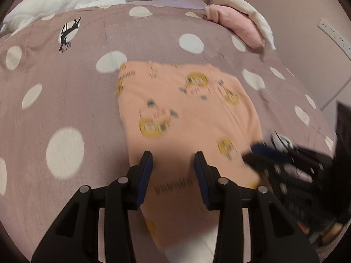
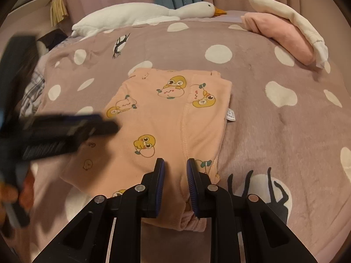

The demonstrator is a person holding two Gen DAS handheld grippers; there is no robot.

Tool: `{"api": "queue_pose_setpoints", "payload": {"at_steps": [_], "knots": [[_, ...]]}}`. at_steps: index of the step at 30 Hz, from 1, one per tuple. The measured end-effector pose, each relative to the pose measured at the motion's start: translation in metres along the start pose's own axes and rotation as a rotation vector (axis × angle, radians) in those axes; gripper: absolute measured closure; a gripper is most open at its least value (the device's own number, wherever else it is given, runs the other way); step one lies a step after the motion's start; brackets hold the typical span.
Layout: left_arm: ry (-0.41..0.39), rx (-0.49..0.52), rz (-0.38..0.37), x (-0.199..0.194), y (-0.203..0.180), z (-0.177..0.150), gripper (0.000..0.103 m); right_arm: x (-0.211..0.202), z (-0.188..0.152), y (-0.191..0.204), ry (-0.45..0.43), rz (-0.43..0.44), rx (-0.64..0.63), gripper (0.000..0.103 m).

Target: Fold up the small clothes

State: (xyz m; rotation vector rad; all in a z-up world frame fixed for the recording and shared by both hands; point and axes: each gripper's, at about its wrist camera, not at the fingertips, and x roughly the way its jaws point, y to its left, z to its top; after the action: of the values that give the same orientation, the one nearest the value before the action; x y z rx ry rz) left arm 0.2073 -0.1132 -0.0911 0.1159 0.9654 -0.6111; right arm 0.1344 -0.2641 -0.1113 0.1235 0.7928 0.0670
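A peach garment (image 1: 186, 109) (image 2: 166, 118) printed with yellow ducks lies folded flat on the mauve polka-dot bedspread (image 1: 65, 76) (image 2: 274, 131). My left gripper (image 1: 173, 160) hovers over its near left part with the jaws apart and only flat cloth showing in the gap. In the right wrist view the left gripper (image 2: 105, 125) is a dark blur over the garment's left edge. My right gripper (image 2: 175, 166) stands over the near hem, jaws a little apart, with slightly bunched cloth beneath them. The left wrist view shows the right gripper (image 1: 263, 153) blurred at the garment's right edge.
A white goose plush (image 1: 65, 0) (image 2: 142, 13) lies along the far edge of the bed. Folded pink and white clothes (image 1: 237, 22) (image 2: 280, 32) sit at the far right. A power strip (image 1: 333, 35) hangs on the right wall. Plaid cloth (image 2: 33, 92) lies at the left.
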Motion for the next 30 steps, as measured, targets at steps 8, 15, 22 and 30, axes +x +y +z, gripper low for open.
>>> {"api": "queue_pose_setpoints", "payload": {"at_steps": [8,15,22,30], "knots": [[0.016,0.025,0.007,-0.01,-0.008,-0.035,0.065,-0.001,-0.002,-0.001,-0.002,0.0,0.02,0.08],[0.037,0.005,0.01,-0.014,-0.003,-0.054,0.064,-0.002,-0.004,-0.002,-0.009,0.002,0.029,0.08],[0.057,-0.024,0.002,-0.027,0.004,-0.063,0.066,-0.009,-0.001,-0.003,0.014,0.008,0.032,0.08],[-0.033,-0.039,-0.009,-0.04,0.005,-0.043,0.066,-0.018,0.045,-0.02,-0.059,0.048,0.101,0.08]]}}
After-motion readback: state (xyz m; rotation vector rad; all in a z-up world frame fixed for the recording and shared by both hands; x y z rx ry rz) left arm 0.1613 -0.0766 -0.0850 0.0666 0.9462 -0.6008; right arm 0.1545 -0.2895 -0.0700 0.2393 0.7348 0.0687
